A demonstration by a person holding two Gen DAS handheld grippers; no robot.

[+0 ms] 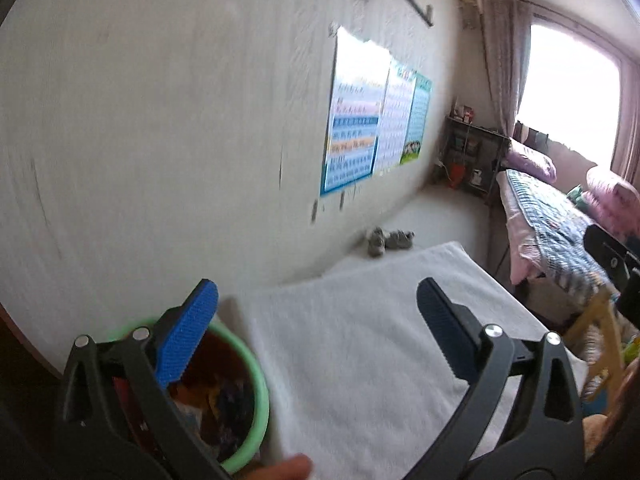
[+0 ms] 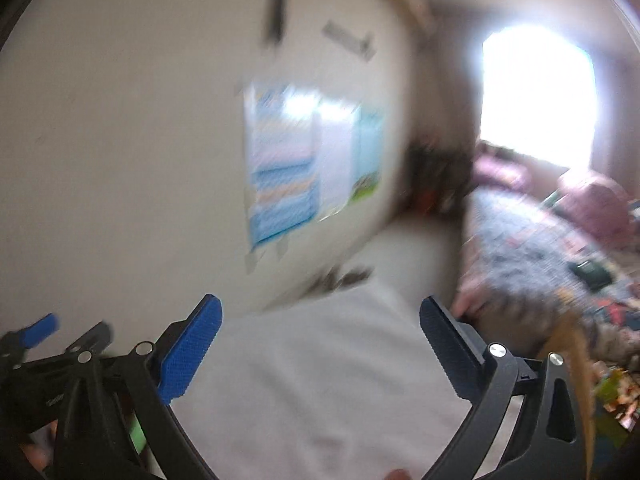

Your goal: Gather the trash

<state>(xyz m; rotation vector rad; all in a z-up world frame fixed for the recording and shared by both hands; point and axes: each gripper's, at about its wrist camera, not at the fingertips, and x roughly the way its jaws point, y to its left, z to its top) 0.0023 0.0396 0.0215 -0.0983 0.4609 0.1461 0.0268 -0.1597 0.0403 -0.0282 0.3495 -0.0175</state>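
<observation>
Both grippers hang above a tabletop (image 1: 380, 340) covered with a white towel-like cloth, and both are released: their jaws stand wide apart with nothing between them.

In the left wrist view, the left gripper (image 1: 318, 312) points across the cloth toward the far wall. At the near left, just beside the cloth's left edge, sits a green-rimmed trash bin (image 1: 256, 408) with a dark inside holding mixed, colourful scraps; the blue left finger (image 1: 188, 340) overlaps its rim in the picture. A fingertip (image 1: 290, 468) of the person shows at the bottom edge. Far along the tabletop, by the wall, lies a small grey crumpled clump (image 1: 388, 240); what it is cannot be told. Three posters (image 1: 372, 120) hang on the wall. To the right stands a bed (image 1: 560, 216) with a blue patterned cover and pink pillows, under a bright window (image 1: 568, 92), with a dark shelf (image 1: 472, 152) in the corner.

The right wrist view is heavily blurred. The right gripper (image 2: 320, 316) also hangs over the white cloth, and the left gripper shows at its left edge.
</observation>
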